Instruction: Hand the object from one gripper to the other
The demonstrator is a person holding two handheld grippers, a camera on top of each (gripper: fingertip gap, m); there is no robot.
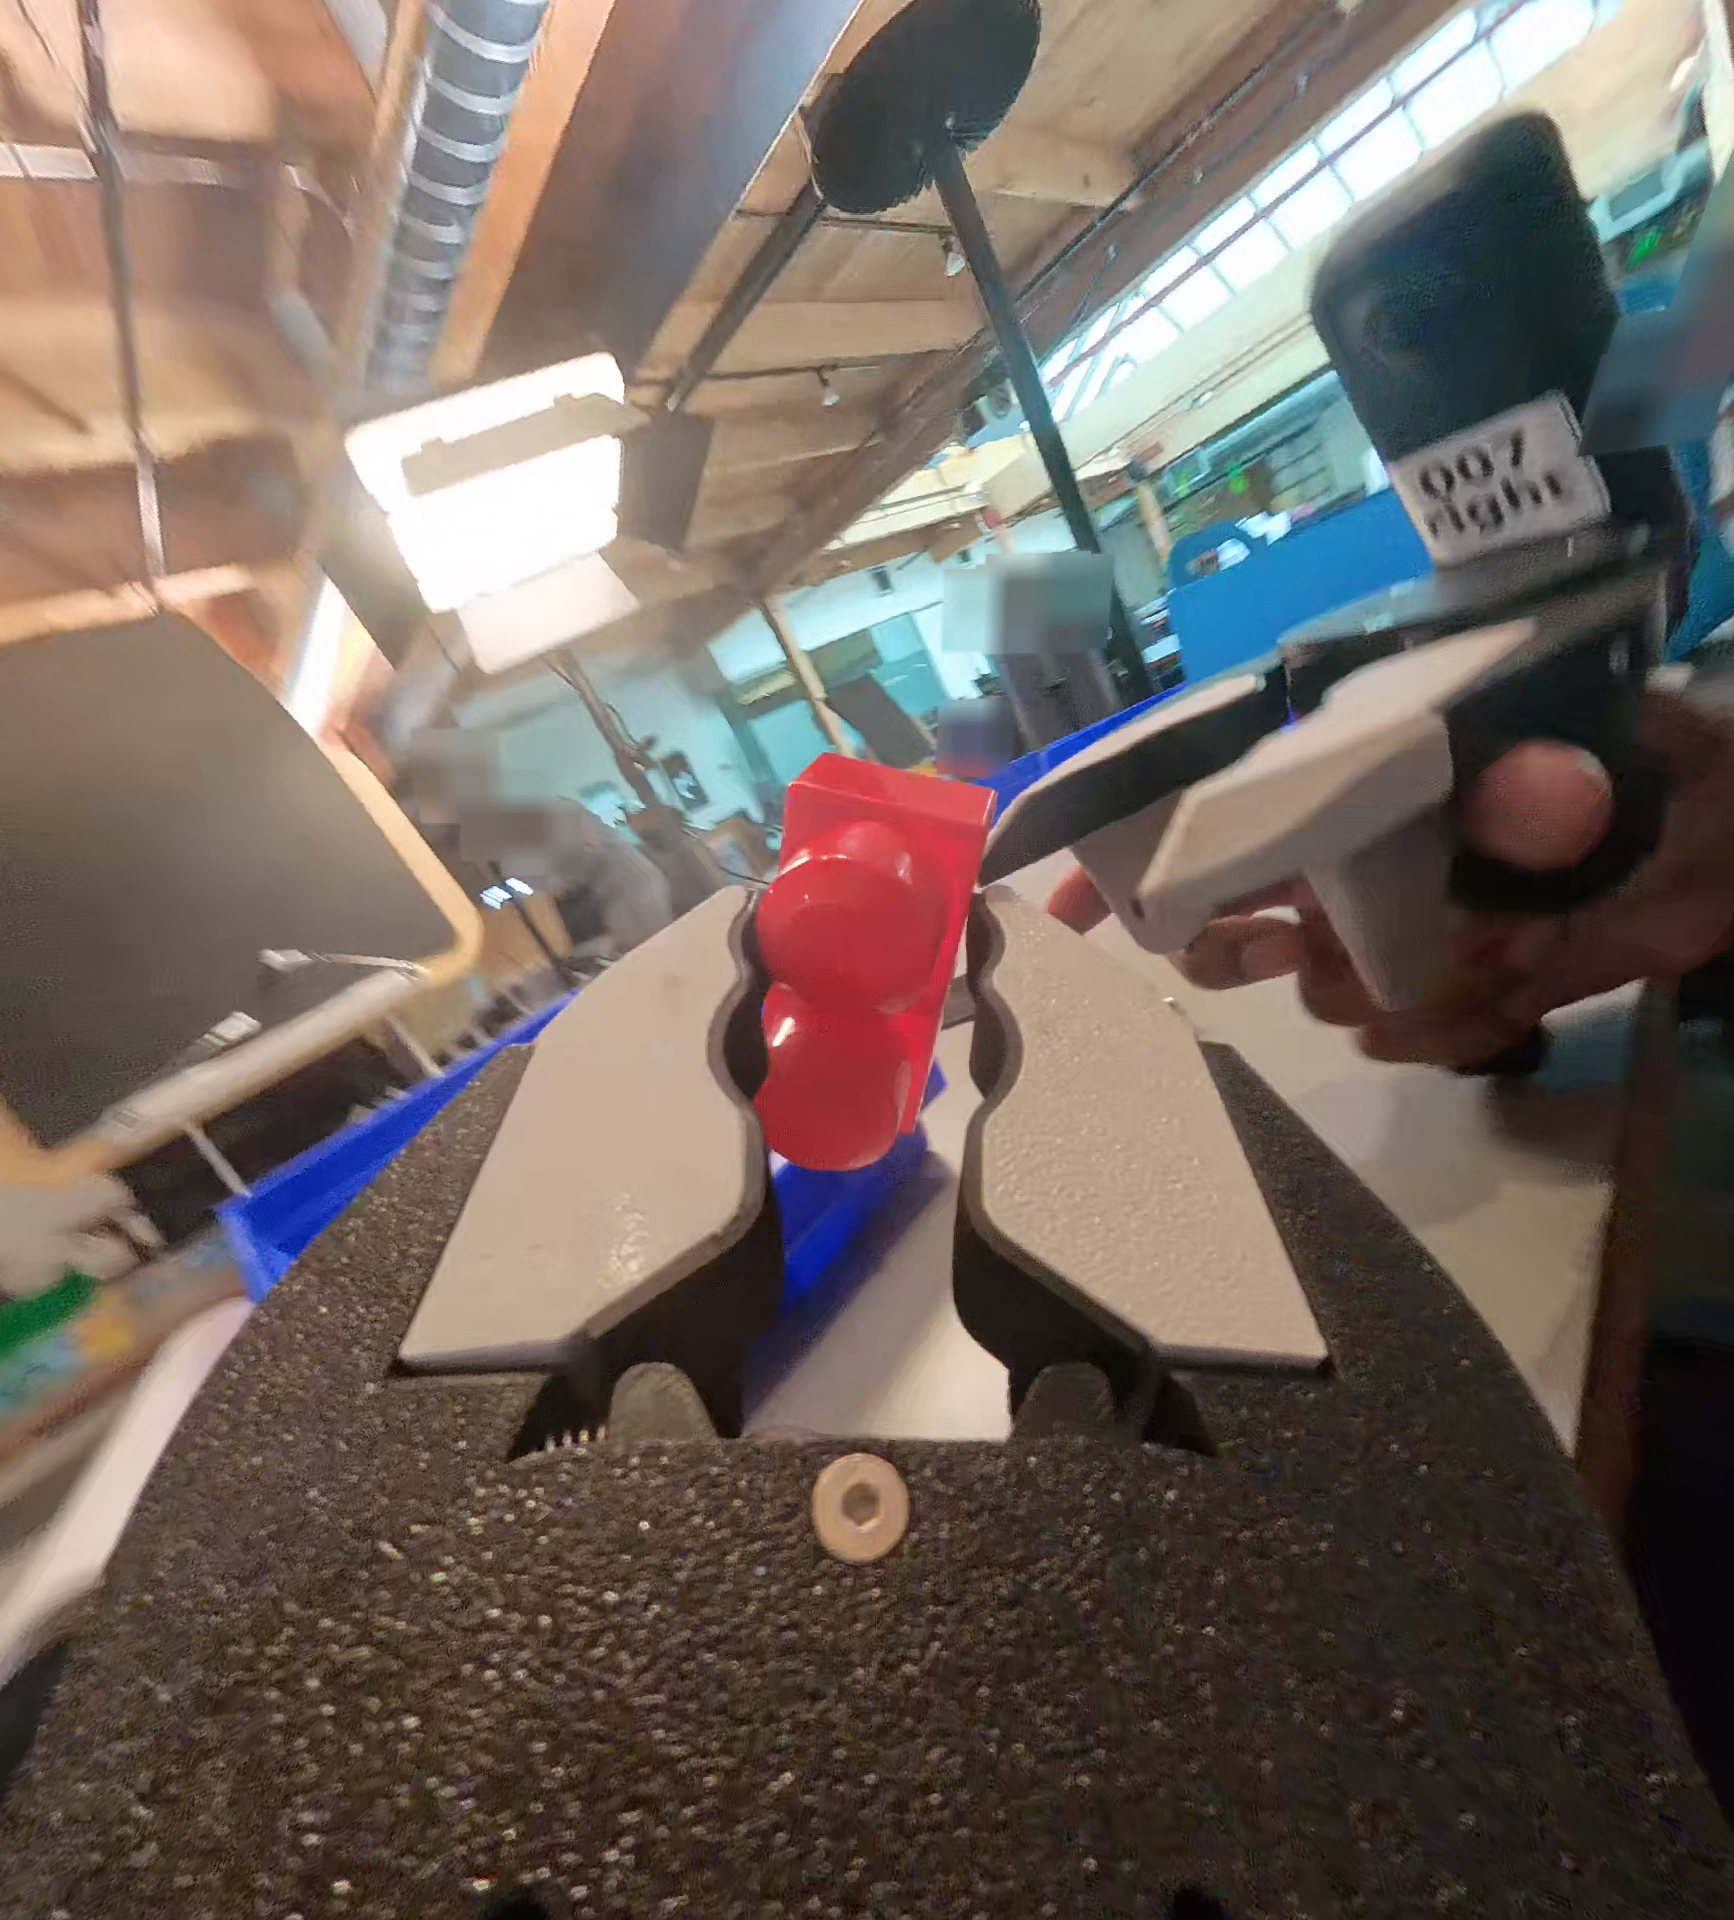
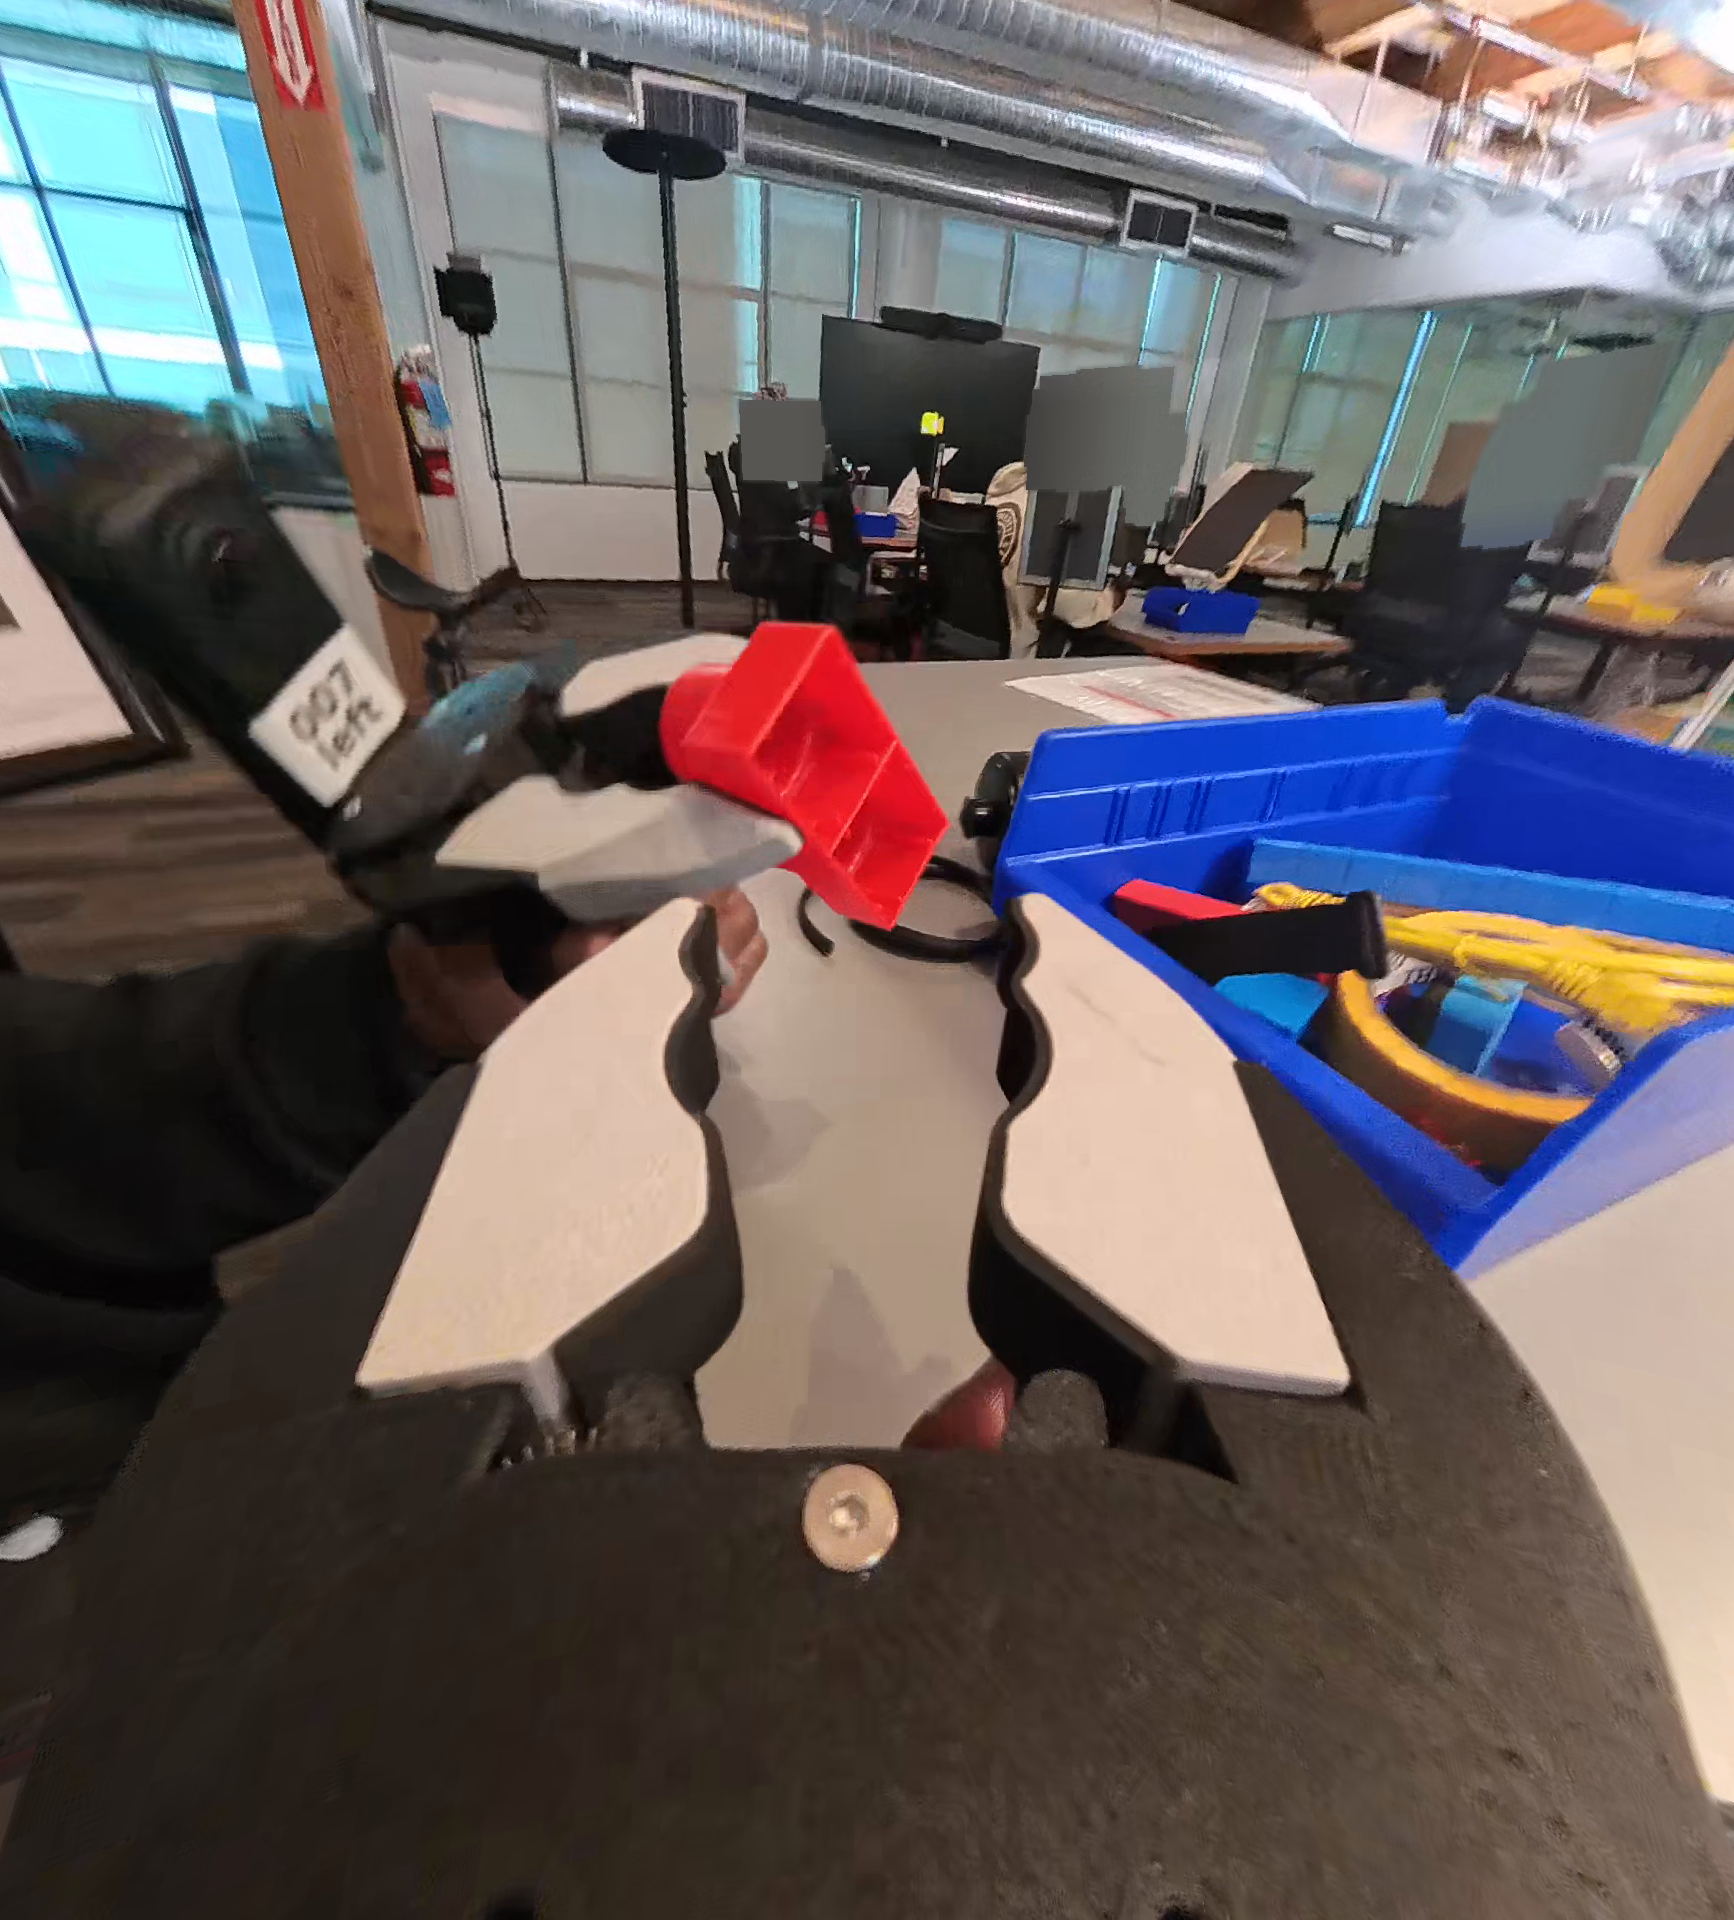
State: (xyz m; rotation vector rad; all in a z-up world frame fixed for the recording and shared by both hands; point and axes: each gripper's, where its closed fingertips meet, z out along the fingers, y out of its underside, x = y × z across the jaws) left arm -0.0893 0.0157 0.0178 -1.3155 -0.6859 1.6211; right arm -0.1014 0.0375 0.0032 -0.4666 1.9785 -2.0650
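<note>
Handover item: red block (image 2: pixel 806 764), held above grey worktop (image 2: pixel 842 1195).
Left tool (image 1: pixel 858 940) clenched on the block's studded end, left of blue bin (image 2: pixel 1258 790); right tool (image 2: pixel 852 935) released, empty, just below the block; bin right of both, holding mixed parts.

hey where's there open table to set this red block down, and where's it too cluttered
Bare grey table lies under the open right gripper, bordered by the blue bin on its right and the left gripper, which holds the red block. More bare table shows right of the bin. The bin is crowded, and a black cable loops beside it.
</note>
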